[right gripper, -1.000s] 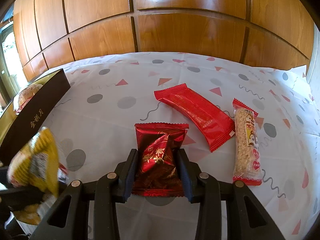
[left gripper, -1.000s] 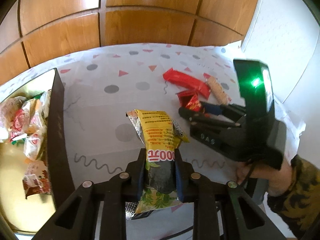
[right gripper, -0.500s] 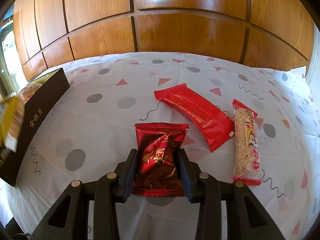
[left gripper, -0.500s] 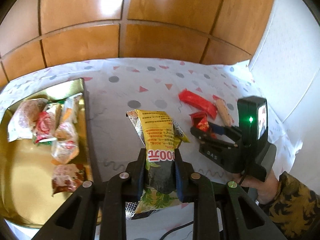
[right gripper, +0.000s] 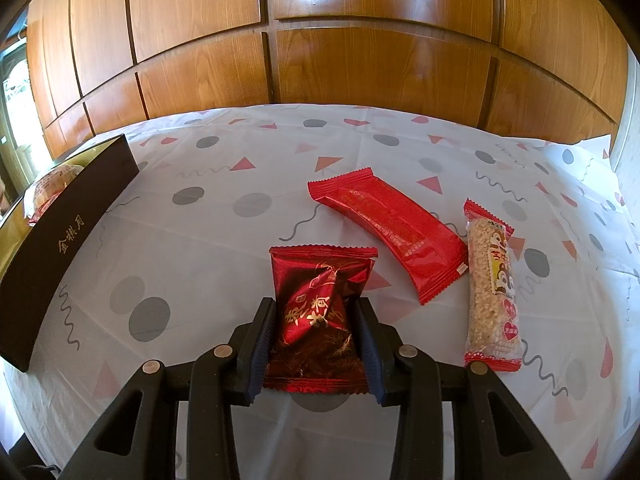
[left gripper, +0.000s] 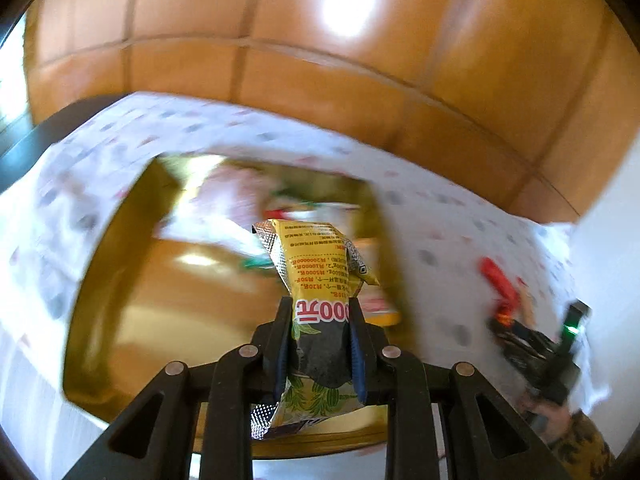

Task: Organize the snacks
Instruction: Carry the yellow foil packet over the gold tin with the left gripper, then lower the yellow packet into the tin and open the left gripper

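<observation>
My left gripper is shut on a yellow snack packet and holds it above the gold inside of the box; that view is blurred by motion. Several wrapped snacks lie blurred at the box's far end. My right gripper is shut on a dark red snack packet that rests on the tablecloth. A long red packet and a grain bar in a clear wrapper lie to its right. The right gripper shows far right in the left wrist view.
The box's dark side wall with gold characters stands at the left of the patterned tablecloth; one wrapped snack shows inside. Wooden panels rise behind the table. A patterned sleeve is at the lower right.
My left gripper has swung left with the yellow packet, from over the tablecloth to over the gold box, and out of the right wrist view. The right gripper and its red packet stayed still.
</observation>
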### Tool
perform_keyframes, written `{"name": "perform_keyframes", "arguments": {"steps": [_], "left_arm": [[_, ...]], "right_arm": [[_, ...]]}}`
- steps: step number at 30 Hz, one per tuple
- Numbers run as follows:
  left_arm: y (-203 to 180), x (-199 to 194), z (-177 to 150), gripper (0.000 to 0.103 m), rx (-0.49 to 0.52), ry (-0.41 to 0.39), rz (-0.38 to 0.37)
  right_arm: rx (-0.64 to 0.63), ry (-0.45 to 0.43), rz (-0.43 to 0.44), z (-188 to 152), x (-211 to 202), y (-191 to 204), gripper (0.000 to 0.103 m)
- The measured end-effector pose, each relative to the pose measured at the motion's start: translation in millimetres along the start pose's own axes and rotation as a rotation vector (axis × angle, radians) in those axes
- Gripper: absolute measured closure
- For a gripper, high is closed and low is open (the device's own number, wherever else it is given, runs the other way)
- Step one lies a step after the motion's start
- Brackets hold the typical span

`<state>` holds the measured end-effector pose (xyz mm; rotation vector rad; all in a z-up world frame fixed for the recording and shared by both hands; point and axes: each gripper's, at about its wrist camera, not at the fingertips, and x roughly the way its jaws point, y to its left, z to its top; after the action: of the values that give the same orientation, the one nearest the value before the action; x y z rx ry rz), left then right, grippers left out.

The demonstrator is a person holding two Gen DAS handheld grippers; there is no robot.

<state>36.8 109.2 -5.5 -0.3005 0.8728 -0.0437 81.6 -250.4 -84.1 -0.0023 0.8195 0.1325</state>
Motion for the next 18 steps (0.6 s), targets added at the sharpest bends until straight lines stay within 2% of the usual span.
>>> {"name": "perform_keyframes", "arguments": {"steps": [5, 14, 18], "left_arm": [[32, 14, -6, 0.078, -0.063, 0.043, 0.066], [23, 54, -8, 0.077, -0.062, 0.123, 0.063], [23, 53, -8, 0.067, -0.07, 0.115, 0.083]], "right_arm": [[0.0, 0.0, 0.0, 0, 0, 0, 0.063], [0.001, 0.001, -0.009, 0, 0, 0, 0.063], [0.002, 0.001, -0.009, 0, 0, 0, 0.063]]}}
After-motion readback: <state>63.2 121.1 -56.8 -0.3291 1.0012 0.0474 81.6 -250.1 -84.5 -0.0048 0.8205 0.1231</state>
